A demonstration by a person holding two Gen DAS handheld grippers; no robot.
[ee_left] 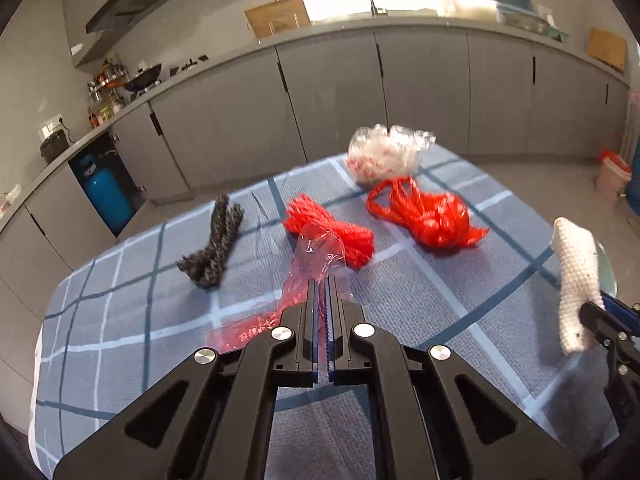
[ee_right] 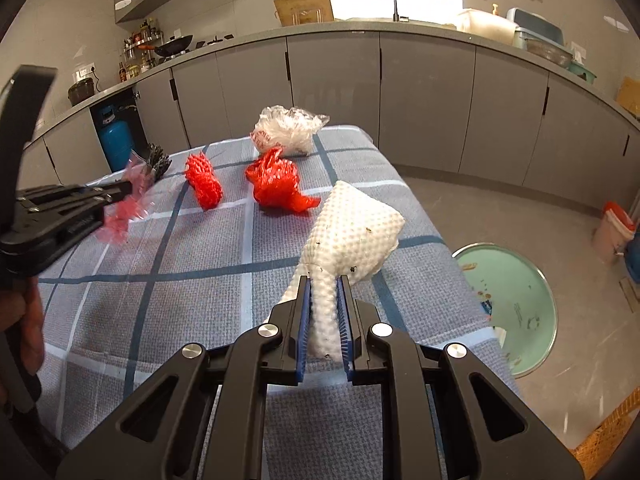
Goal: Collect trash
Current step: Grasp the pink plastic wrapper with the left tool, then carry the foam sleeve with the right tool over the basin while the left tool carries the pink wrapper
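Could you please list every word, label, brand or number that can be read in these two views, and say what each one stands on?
None can be read.
Crumpled clear plastic bag at the table's far end: red print, too blurred and creased to read.
Thin red-tinted clear plastic film in the left gripper: red marks, unreadable.
Pale green round lid on the floor: faint dark marks, too small to read.
Bottles on the counter: labels too small.
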